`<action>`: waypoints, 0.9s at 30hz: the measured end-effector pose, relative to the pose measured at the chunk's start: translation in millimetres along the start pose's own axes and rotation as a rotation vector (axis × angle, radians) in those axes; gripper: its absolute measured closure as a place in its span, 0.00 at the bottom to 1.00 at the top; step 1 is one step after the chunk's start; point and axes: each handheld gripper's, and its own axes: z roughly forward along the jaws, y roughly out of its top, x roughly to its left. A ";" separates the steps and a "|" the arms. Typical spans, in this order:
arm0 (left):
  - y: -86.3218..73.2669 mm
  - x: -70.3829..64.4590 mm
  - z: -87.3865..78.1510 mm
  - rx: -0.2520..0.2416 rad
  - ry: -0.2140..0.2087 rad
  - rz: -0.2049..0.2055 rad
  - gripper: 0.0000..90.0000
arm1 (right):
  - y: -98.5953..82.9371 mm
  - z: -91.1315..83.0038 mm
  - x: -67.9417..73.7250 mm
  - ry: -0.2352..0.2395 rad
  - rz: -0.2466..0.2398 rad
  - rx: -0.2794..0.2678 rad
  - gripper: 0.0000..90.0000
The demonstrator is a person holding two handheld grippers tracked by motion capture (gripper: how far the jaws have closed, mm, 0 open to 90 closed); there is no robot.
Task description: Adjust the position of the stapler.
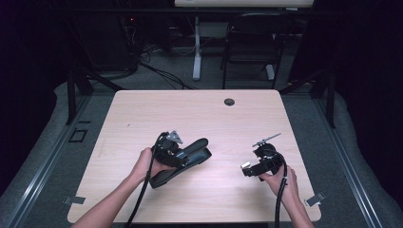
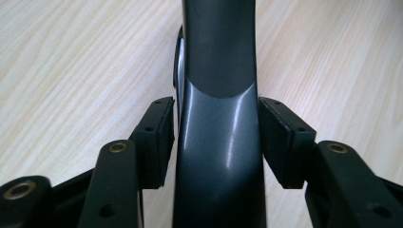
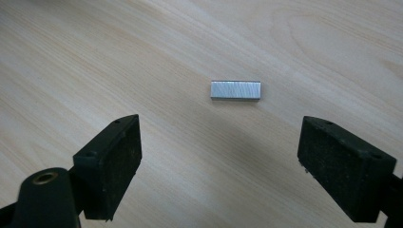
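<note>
A dark grey stapler [image 1: 190, 154] lies slanted on the pale wooden table [image 1: 190, 109], left of centre. My left gripper [image 1: 172, 153] is shut on it: in the left gripper view both pads [image 2: 159, 142] press the stapler [image 2: 218, 57] body from either side. A small silver strip of staples [image 3: 235, 90] lies flat on the wood, a little ahead of my right gripper [image 3: 233, 142], which is open and holds nothing. In the high view the right gripper [image 1: 251, 168] is at the right front of the table, with the strip of staples [image 1: 245, 165] at its tip.
A round cable hole [image 1: 229, 101] sits near the table's far edge. Behind the table stand a dark chair [image 1: 252, 42] and a white desk leg [image 1: 196, 47], with cables on the floor. Tape marks [image 1: 314, 199] lie by the front corners.
</note>
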 end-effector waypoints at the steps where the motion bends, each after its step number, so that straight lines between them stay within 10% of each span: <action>1: 0.8 0.1 -0.7 0.003 0.007 -0.023 0.45 | 0.2 -0.4 -0.4 0.001 -0.005 0.004 0.16; 10: 4.5 -4.3 1.8 0.057 0.041 -0.076 0.53 | -0.6 -2.6 -2.9 -0.003 0.002 -0.019 0.16; 27: 6.1 -4.3 2.8 0.067 0.017 0.058 0.63 | -0.8 -2.6 -4.0 -0.013 0.006 -0.039 0.17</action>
